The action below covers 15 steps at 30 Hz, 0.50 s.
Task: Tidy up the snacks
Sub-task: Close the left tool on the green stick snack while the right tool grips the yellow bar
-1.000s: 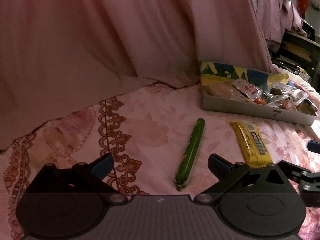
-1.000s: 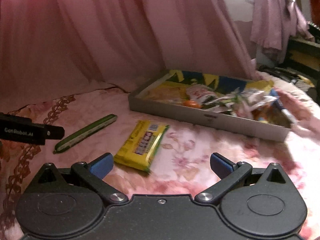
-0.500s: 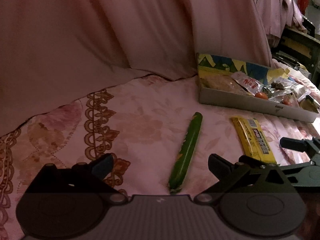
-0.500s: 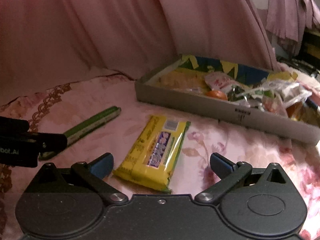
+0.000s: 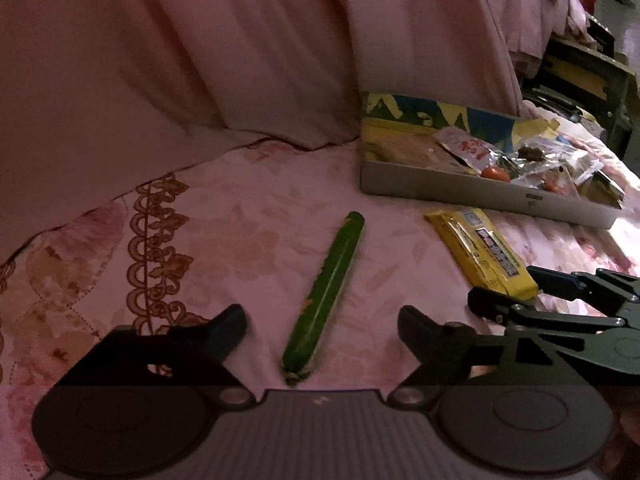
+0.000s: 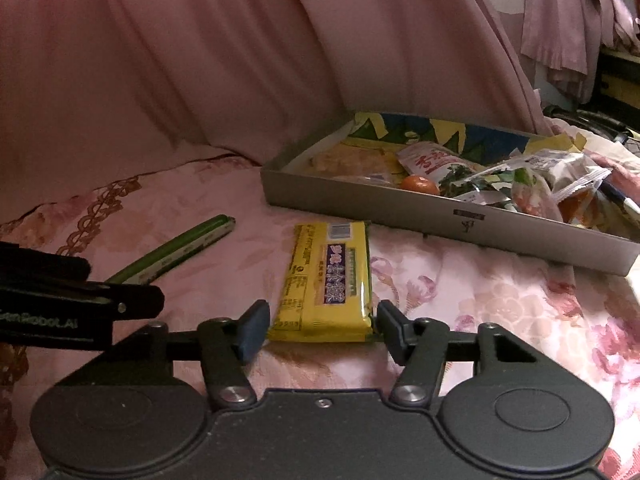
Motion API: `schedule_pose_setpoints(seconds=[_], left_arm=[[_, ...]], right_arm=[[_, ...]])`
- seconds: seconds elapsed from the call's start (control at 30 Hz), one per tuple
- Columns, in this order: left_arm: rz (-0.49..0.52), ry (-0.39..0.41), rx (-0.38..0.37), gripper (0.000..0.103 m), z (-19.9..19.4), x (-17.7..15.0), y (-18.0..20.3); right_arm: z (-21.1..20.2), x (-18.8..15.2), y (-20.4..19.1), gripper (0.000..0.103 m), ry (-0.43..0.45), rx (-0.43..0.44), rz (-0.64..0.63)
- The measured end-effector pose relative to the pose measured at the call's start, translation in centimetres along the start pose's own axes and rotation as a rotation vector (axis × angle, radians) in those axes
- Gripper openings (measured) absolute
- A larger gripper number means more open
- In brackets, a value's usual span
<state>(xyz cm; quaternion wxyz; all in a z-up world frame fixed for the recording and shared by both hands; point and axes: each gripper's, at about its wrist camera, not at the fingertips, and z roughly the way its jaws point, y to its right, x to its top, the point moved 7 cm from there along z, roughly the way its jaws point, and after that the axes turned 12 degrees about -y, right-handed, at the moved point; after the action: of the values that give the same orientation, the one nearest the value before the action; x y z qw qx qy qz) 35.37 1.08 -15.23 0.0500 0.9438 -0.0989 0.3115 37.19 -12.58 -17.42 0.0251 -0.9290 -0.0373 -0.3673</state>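
A long green snack stick (image 5: 326, 292) lies on the pink floral bedspread, its near end between the open jaws of my left gripper (image 5: 320, 330). It also shows in the right wrist view (image 6: 176, 254). A yellow snack bar (image 6: 326, 276) lies flat beside it; my right gripper (image 6: 320, 330) is open, with a finger on each side of the bar's near end, close but not clamped. The bar (image 5: 480, 256) and the right gripper (image 5: 520, 292) also show in the left wrist view. A grey tray (image 6: 400, 208) holds several snack packets and a small orange fruit.
Pink curtain fabric (image 5: 240, 60) hangs behind the bedspread and tray. The left gripper (image 6: 80, 300) reaches in at the left of the right wrist view. Dark furniture (image 5: 580, 68) and hanging clothes stand at the far right.
Both grippers moved forward and lower. The right gripper's fingers have narrowed around the yellow bar's near end. The left gripper has come up to the green stick's near end.
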Motion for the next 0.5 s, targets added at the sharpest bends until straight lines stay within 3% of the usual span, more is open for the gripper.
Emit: schedule_pose_setpoints(seconds=[0.1, 0.33, 0.5], left_arm=[[-0.004, -0.022, 0.015, 0.072, 0.1, 0.0, 0.0], [-0.028, -0.078, 0.053, 0.034, -0.1, -0.5, -0.3], [-0.053, -0.123, 0.023, 0.019, -0.8, -1.5, 0.6]], right_arm=[[-0.4, -0.2, 0.4, 0.061, -0.007, 0.007, 0.009], [-1.8, -1.2, 0.8, 0.061, -0.036, 0.027, 0.006], [-3.7, -2.7, 0.7, 0.061, -0.064, 0.032, -0.023]])
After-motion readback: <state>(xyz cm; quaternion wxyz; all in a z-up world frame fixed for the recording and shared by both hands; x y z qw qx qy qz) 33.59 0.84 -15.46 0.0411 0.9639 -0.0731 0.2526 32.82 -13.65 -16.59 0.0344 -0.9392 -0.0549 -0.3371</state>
